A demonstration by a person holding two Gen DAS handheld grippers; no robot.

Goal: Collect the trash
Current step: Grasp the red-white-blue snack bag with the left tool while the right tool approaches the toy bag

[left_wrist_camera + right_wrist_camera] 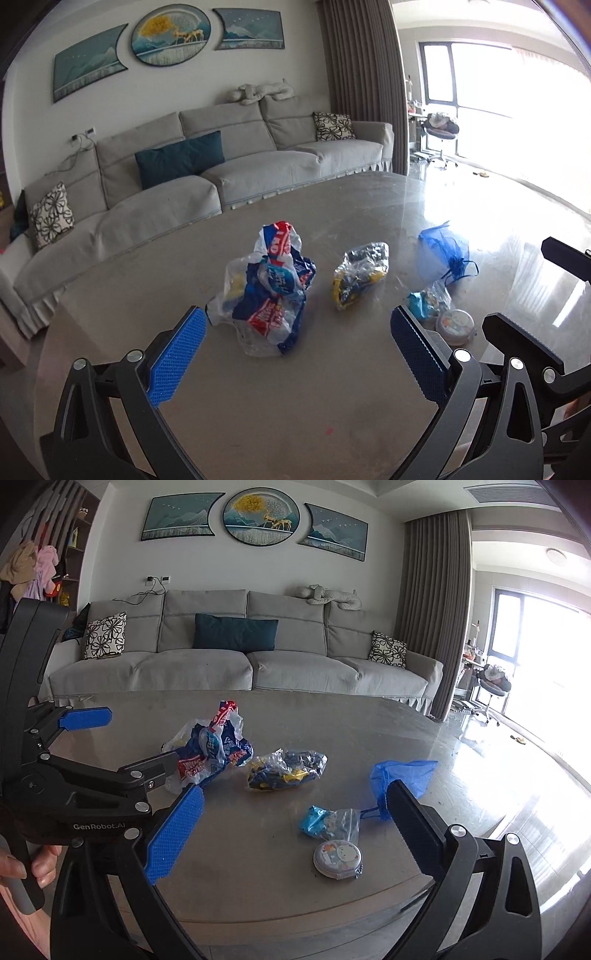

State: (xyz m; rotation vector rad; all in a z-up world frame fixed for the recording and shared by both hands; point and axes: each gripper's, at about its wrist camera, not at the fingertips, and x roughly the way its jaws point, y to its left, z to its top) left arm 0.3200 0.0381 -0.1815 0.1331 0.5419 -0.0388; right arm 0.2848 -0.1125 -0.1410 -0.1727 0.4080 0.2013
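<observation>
Both grippers hover with jaws spread wide, gripping nothing. Seen from its own camera, the left gripper [297, 354] frames a crumpled red, white and blue plastic bag [269, 291] on the grey table [258, 406]. Seen from its own camera, the right gripper [295, 821] sits above a round cartoon-printed tin [337, 855]. Just behind the tin lies a small clear packet [328, 821]. Farther behind the tin are a blue mesh pouch [402, 775] and a crinkled clear wrapper [286, 770], with the plastic bag beyond the wrapper.

Grey sofa [243, 657] against white wall [122, 554]; three-panel artwork [255, 517] above; brown curtains [432, 602] beside bright window [546, 635]; glossy floor [535, 760].
</observation>
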